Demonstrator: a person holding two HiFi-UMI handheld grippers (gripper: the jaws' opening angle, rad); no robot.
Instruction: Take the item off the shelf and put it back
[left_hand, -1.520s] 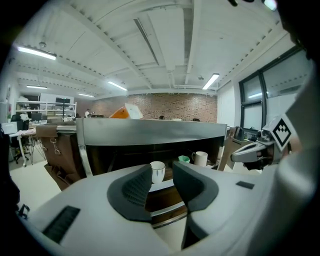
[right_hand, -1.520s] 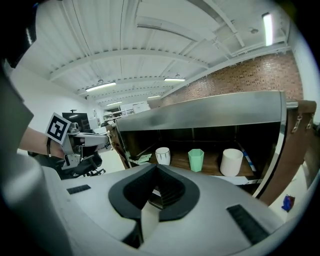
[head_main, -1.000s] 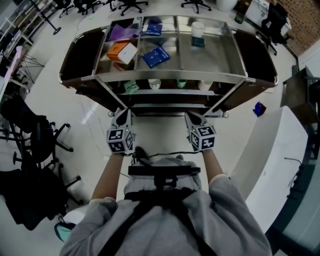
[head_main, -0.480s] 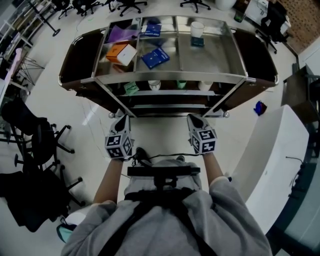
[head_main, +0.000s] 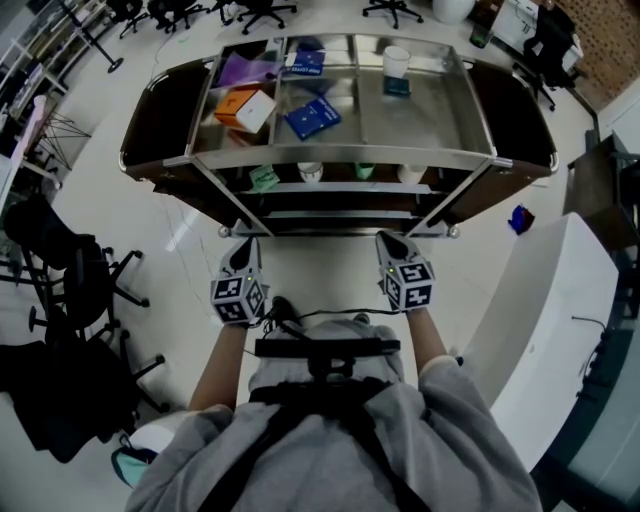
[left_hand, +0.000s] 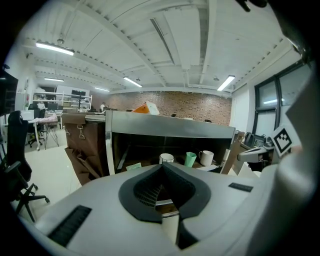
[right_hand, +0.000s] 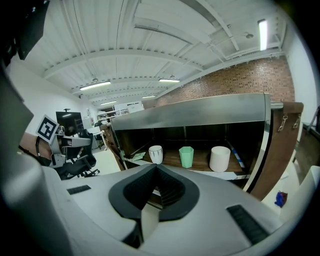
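A steel shelf cart (head_main: 340, 155) stands in front of me. Its middle shelf holds a white patterned cup (right_hand: 155, 154), a green cup (right_hand: 186, 156) and a plain white cup (right_hand: 219, 158); the left gripper view shows the same green cup (left_hand: 190, 159). On the top tray lie an orange-and-white box (head_main: 245, 105), a blue book (head_main: 312, 117) and a paper cup (head_main: 396, 62). My left gripper (head_main: 243, 244) and right gripper (head_main: 388, 239) hover side by side just short of the cart's front edge. Both are shut and hold nothing.
Brown bags hang on both ends of the cart (head_main: 160, 110). Black office chairs (head_main: 70, 280) stand at the left and a white desk (head_main: 540, 300) at the right. A small blue object (head_main: 518, 218) lies on the floor near the cart's right end.
Both grippers have drawn back a little toward my body and away from the cart. Their jaws stay shut.
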